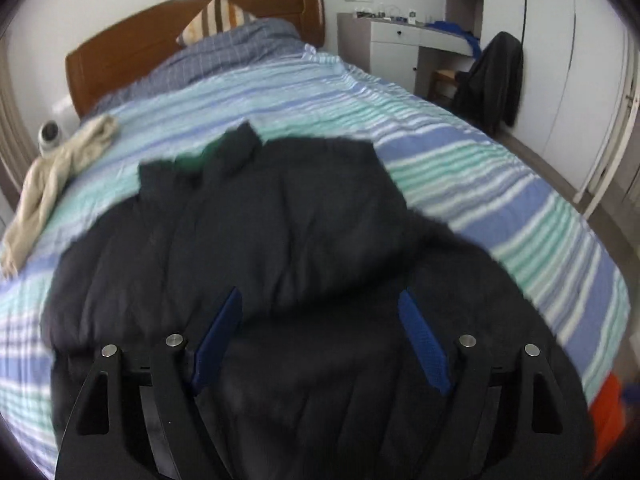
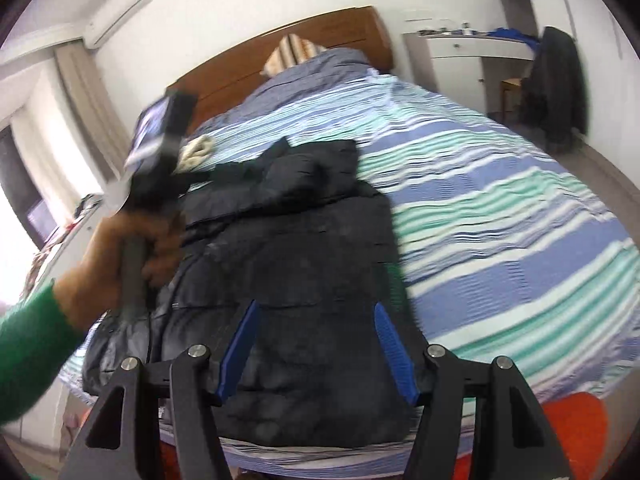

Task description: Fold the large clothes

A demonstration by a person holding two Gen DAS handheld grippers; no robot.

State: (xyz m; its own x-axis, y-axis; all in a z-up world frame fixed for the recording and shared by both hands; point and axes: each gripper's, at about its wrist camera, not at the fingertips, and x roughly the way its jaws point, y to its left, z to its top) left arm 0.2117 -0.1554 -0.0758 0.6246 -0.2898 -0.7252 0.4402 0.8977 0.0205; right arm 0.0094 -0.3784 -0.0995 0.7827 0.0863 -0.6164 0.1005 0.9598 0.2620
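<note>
A large black padded jacket (image 1: pixel 280 220) lies on the striped bed, partly folded, with a sleeve and a green-lined collar at its far end. It also shows in the right wrist view (image 2: pixel 304 240). My left gripper (image 1: pixel 320 300) is open and empty just above the jacket's near part. My right gripper (image 2: pixel 316 312) is open and empty above the jacket's near end. In the right wrist view the left gripper's body (image 2: pixel 160 152) shows raised at the left, held by a hand in a green sleeve; its fingers are hidden there.
The bed (image 1: pixel 460 168) has a blue-green striped cover, a wooden headboard (image 1: pixel 160 44) and a pillow. A beige garment (image 1: pixel 60 176) lies at the left edge. A white desk (image 1: pixel 400 44) and a chair with a dark coat (image 1: pixel 496 80) stand at right. An orange rug (image 2: pixel 572 432) lies below.
</note>
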